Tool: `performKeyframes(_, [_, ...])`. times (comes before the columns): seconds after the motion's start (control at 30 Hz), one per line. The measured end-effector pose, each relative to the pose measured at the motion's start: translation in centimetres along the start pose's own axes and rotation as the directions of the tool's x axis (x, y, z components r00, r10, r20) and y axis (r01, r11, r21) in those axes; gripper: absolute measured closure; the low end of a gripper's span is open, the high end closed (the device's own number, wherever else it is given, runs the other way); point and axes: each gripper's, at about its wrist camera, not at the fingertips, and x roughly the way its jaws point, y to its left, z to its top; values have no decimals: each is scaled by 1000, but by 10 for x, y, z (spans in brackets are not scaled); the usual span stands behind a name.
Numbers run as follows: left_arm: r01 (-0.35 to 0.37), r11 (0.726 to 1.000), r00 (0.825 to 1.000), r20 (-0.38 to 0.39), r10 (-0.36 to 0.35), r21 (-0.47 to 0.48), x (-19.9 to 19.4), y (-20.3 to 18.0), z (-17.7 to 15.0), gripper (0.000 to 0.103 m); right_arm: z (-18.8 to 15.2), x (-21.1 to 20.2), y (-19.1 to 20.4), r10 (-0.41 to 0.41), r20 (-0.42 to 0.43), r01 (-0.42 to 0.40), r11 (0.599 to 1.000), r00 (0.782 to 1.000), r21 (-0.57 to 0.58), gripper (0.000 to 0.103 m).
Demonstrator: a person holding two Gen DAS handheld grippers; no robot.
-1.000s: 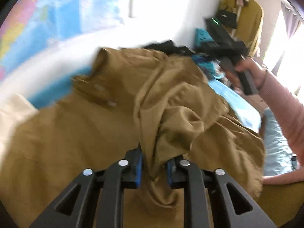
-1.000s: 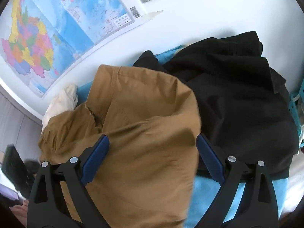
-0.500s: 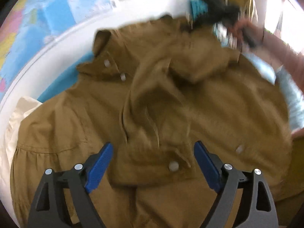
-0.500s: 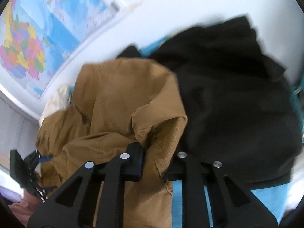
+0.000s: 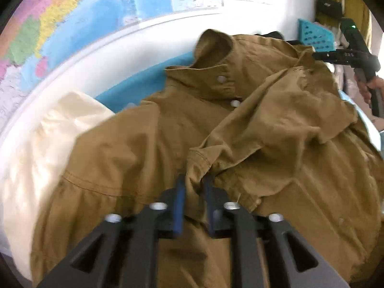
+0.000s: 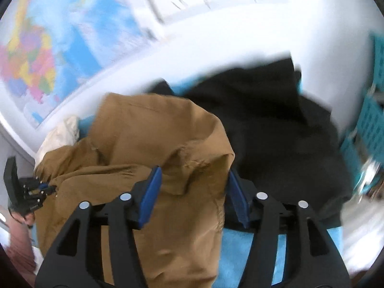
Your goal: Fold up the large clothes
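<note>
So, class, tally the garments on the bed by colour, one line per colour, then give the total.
Brown: 1, the brown jacket, pinched by the left hand-held gripper
Black: 1, the black garment
Cream: 1, the cream garment
Total: 3

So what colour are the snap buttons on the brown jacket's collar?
White snap buttons on the brown jacket, clearest in the left wrist view.

White wall [image 5: 264, 19], colourful maps [image 5: 72, 24] pinned across it, blue bedsheet [image 5: 144, 84], teal basket [image 5: 314, 34], black bag [image 5: 327, 6] hanging, daylight.
</note>
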Motion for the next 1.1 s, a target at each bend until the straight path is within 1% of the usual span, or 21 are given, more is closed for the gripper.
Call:
performKeyframes(0.03, [7,1000,1000,11,-7,5,0,0,-1,60,-1,-7,10,10,20,-9,999,1000,-33,47])
performKeyframes(0.1, [-29,999,999,15,29,30,2,-3,0,61,-9,-19,34,46,50,-40,993,998,-107,45])
performKeyframes(0.17, [-49,999,999,-1,49,15,7,3,4,77,-22,-20,67,97,27,-90,974,995,-209,50])
performKeyframes(0.27, [-58,998,998,-6,58,-25,10,11,16,83,-34,-13,104,63,39,-47,945,997,-324,47])
performKeyframes(0.3, [-61,998,998,-6,61,-33,7,14,19,83,-34,-11,107,7,59,13,944,998,-329,46])
performKeyframes(0.33, [-66,997,998,-5,66,-33,6,14,20,83,-32,-10,106,-62,84,86,942,995,-325,42])
performKeyframes(0.43, [-98,995,995,0,98,4,4,8,20,83,-22,-9,78,-57,77,74,966,995,-248,34])
performKeyframes(0.5, [-105,994,994,-2,105,13,7,5,21,83,-15,3,46,-129,35,133,976,991,-172,34])
performKeyframes(0.53, [-105,994,994,-5,105,13,9,4,20,83,-14,8,37,-139,17,140,979,990,-147,35])
performKeyframes(0.57, [-107,994,994,-11,107,7,11,6,21,83,-14,15,25,-138,-12,136,983,990,-123,38])
performKeyframes(0.6, [-103,995,995,-15,103,3,14,7,21,83,-13,22,14,-158,-37,152,981,987,-123,65])
performKeyframes(0.63, [-104,995,994,-20,103,0,16,7,22,83,-13,26,8,-188,-42,182,976,981,-121,79])
performKeyframes(0.7, [-104,995,994,-21,104,9,16,6,23,83,-12,36,-8,-164,-84,158,984,983,-80,79])
performKeyframes(0.77, [-122,992,992,-22,123,27,17,2,25,80,-9,46,-18,-189,-98,185,982,977,-49,75])
performKeyframes(0.8, [-141,989,989,-29,142,37,18,1,26,78,-11,51,-15,-225,-108,219,973,968,-66,67])
performKeyframes(0.83, [-145,989,989,-35,146,41,20,-1,26,76,-12,51,-11,-257,-109,252,966,960,-64,47])
performKeyframes(0.9, [-139,989,989,-39,141,42,22,1,26,74,-12,36,-3,-339,-45,337,940,940,-40,21])
performKeyframes(0.93, [-131,991,990,-42,132,38,23,3,26,74,-13,16,8,-332,37,333,942,943,-42,23])
performKeyframes(1.0, [-112,993,993,-42,113,20,24,8,26,74,-18,-9,28,-305,117,314,947,945,-69,24])
performKeyframes(1.03, [-104,994,994,-45,105,12,25,9,26,74,-22,-20,46,-248,148,265,957,958,-117,25])
performKeyframes(1.1, [-97,995,994,-50,97,1,27,11,26,74,-34,-24,89,-106,131,138,953,986,-268,28])
